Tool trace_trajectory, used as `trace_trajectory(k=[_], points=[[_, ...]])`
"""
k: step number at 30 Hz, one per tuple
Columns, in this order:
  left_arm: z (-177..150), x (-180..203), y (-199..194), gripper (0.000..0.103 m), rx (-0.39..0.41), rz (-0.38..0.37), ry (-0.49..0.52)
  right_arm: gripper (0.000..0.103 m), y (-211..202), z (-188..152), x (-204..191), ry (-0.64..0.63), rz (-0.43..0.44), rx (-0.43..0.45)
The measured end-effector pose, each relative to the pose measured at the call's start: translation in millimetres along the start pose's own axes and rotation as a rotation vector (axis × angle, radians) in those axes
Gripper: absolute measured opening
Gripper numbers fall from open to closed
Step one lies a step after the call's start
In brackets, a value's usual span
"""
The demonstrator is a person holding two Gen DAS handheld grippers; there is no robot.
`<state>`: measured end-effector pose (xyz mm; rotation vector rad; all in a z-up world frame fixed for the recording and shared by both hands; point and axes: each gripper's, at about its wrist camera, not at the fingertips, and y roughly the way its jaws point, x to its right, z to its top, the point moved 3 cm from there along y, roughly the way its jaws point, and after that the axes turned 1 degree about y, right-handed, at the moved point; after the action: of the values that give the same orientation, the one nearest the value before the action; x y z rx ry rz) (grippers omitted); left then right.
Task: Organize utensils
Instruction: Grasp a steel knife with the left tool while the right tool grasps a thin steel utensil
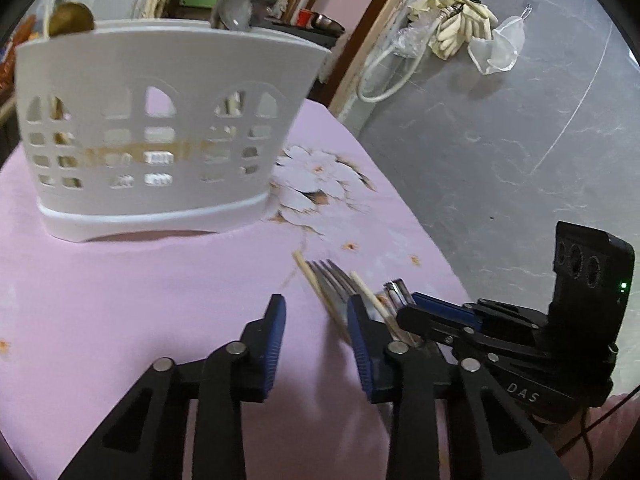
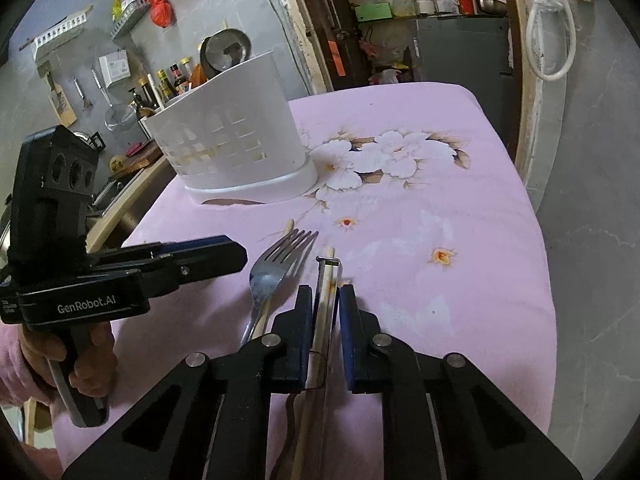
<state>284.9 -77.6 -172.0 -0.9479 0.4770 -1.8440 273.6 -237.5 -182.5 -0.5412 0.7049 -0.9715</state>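
Right tool (image 2: 325, 312) low over the pink flowered worktop (image 2: 460, 280), pads straddling a metal peeler-like utensil (image 2: 326, 304) with a narrow gap each side; whether they pinch it, cannot tell. Fork (image 2: 276, 268) and chopsticks (image 1: 310, 278) lie flat just beside it. Left tool (image 1: 316, 340) hovers spread wide, gripping nothing; white slotted holder (image 1: 160, 132) stands upright farther back, utensils inside.

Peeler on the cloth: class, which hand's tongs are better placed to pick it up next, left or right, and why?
Right. The right tongs already straddle the peeler, a finger on each side, not yet closed on it. The left tongs hang open over bare cloth, beside the fork.
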Motion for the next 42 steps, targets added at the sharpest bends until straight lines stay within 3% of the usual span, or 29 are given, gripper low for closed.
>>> trace_trajectory(k=[11,16,25,36,42], points=[[1,7,20,0.023,-0.099,-0.125,-0.063,0.012,-8,-1,18,0.073,-0.008,-0.002],[6,7,24,0.013,-0.127,-0.115,-0.080,0.012,-7,2,22,0.087,-0.002,-0.018],[16,15,40,0.012,-0.220,-0.132,-0.068,0.012,2,3,27,0.123,0.008,-0.063],[21,25,51,0.008,-0.317,-0.060,-0.037,0.012,16,6,29,0.164,-0.011,-0.148],[25,23,53,0.008,-0.347,-0.071,-0.062,0.012,20,10,25,0.153,-0.040,-0.197]])
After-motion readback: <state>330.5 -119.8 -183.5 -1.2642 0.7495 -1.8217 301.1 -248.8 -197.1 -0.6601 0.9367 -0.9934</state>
